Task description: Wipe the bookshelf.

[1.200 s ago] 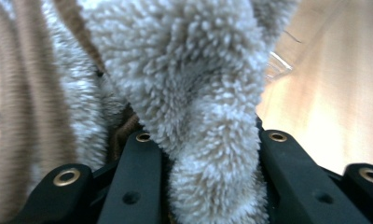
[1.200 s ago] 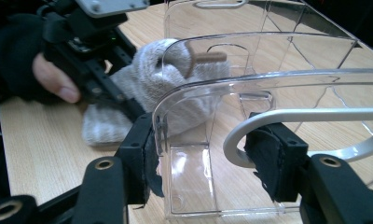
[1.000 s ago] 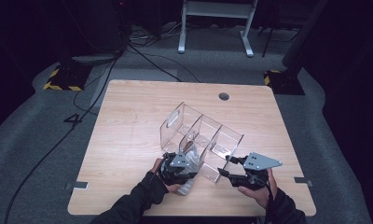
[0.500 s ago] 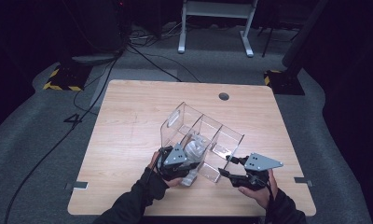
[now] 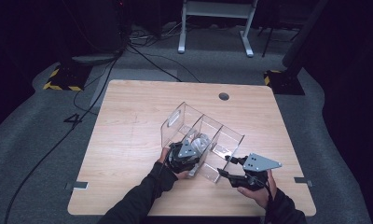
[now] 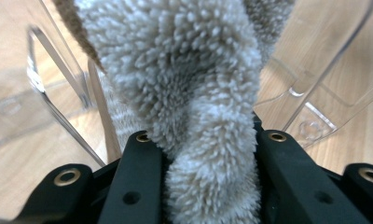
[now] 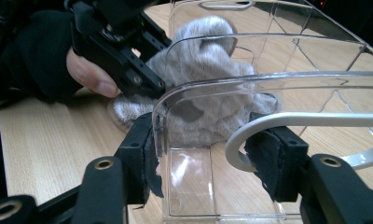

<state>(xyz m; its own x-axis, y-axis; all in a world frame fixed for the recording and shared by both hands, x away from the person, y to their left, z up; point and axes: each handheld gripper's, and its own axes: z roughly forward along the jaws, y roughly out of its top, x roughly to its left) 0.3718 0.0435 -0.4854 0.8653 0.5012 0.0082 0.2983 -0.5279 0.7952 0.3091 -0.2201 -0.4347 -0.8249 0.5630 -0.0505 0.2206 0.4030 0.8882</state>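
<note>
A fuzzy grey sock (image 6: 189, 93) is pinched between the jaws of my left gripper (image 6: 208, 140), which is shut on it. In the high view the left gripper (image 5: 189, 151) holds the sock (image 5: 202, 141) at the mouth of the middle compartment of a clear plastic organizer (image 5: 182, 116) that lies tilted on the wooden table (image 5: 128, 140). My right gripper (image 7: 203, 154) straddles the organizer's near end (image 7: 268, 79), with both pads pressed on its walls. Through the plastic I see the sock (image 7: 203, 60) bunched inside. The right gripper (image 5: 225, 166) sits at the organizer's lower right corner.
The table has a round cable hole (image 5: 224, 96) near its far edge. Cables (image 5: 142, 56) and a white stand (image 5: 215, 28) are on the dark floor beyond. The table's left half is bare wood.
My left gripper has moved forward and right, carrying the sock from the table surface up into the organizer's middle compartment. The right gripper and the organizer have stayed put.
</note>
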